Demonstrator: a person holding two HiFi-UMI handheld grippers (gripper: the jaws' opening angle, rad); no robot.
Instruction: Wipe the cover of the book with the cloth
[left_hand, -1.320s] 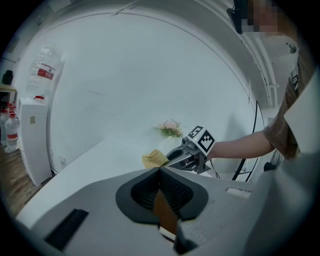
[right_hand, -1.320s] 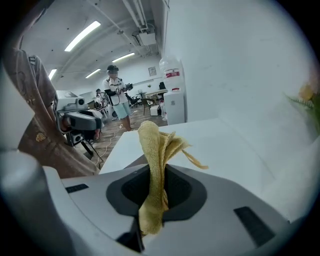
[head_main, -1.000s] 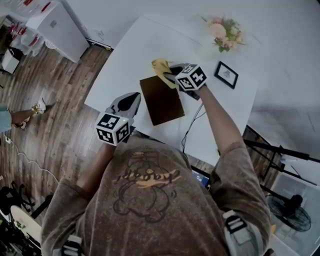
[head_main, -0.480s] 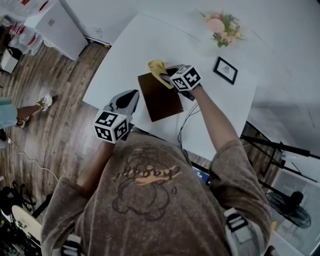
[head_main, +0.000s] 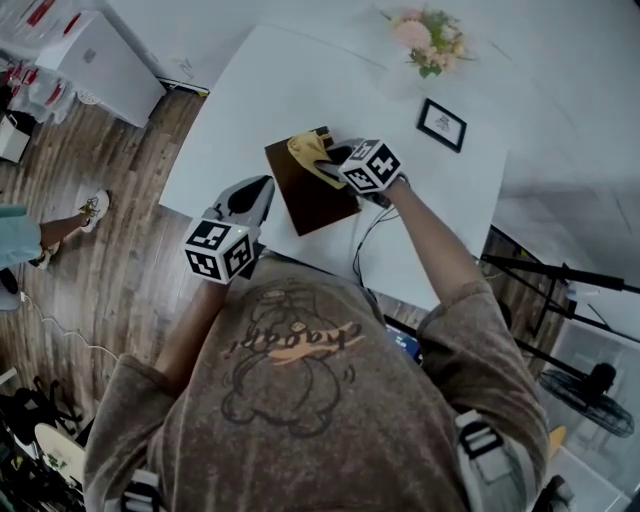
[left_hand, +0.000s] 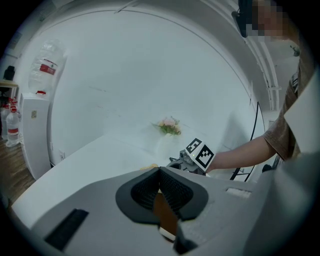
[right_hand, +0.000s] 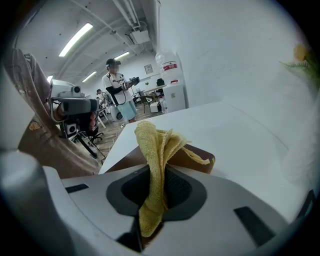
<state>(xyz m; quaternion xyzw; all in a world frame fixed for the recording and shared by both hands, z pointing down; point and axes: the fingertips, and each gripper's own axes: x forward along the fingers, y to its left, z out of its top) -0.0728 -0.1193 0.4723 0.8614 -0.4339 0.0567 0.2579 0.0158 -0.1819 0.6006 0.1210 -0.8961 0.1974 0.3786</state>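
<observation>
Head view: brown book (head_main: 312, 192) lay flat on the white table (head_main: 265, 85), near its front edge. Right gripper (head_main: 337, 157) had its jaws pressed tight on the yellow cloth (head_main: 307, 150). The cloth was bunched over the book's far corner, touching the cover. Left gripper (head_main: 258, 192) sat at the book's left edge, jaws pinched on it (brown cover and pale page edge showed between the pads). Flowers (head_main: 424, 32) and a small framed picture (head_main: 441, 124) stood well beyond the book.
</observation>
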